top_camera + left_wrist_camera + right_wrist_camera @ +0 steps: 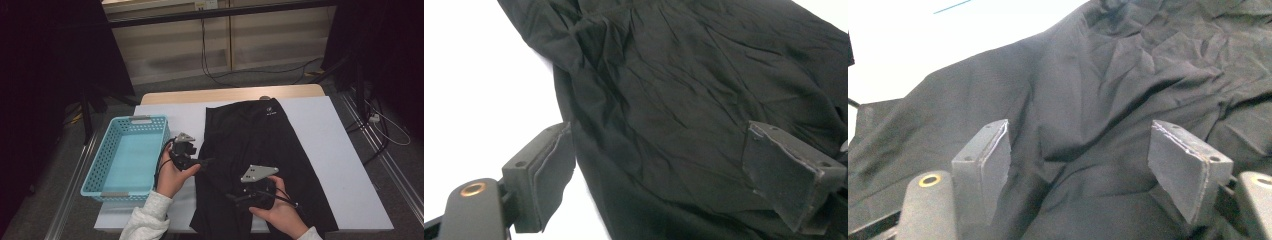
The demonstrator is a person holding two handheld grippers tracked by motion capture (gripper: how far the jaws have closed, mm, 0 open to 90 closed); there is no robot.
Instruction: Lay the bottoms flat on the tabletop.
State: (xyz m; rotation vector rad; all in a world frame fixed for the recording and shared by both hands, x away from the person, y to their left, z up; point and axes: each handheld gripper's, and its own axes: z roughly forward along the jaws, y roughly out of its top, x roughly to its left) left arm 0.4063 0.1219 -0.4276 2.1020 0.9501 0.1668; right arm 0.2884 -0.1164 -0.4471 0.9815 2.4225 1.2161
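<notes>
A black garment (260, 135) with a small white logo near its far end lies flat and creased on the white table cover (330, 150). My left gripper (209, 161) is at the garment's left edge, pointing right. In the left gripper view its jaws stand open (659, 175) over the edge of the cloth (684, 75), with nothing pinched. My right gripper (231, 197) hovers over the near part of the garment, pointing left. Its jaws are open too (1083, 170), with wrinkled black cloth (1108, 75) under them and the pads (993, 160) apart from it.
An empty turquoise basket (97, 165) stands at the left of the table, close to my left hand. Bare white cover lies to the right of the garment. Beyond the table's far edge are a wall, cables and dark stands.
</notes>
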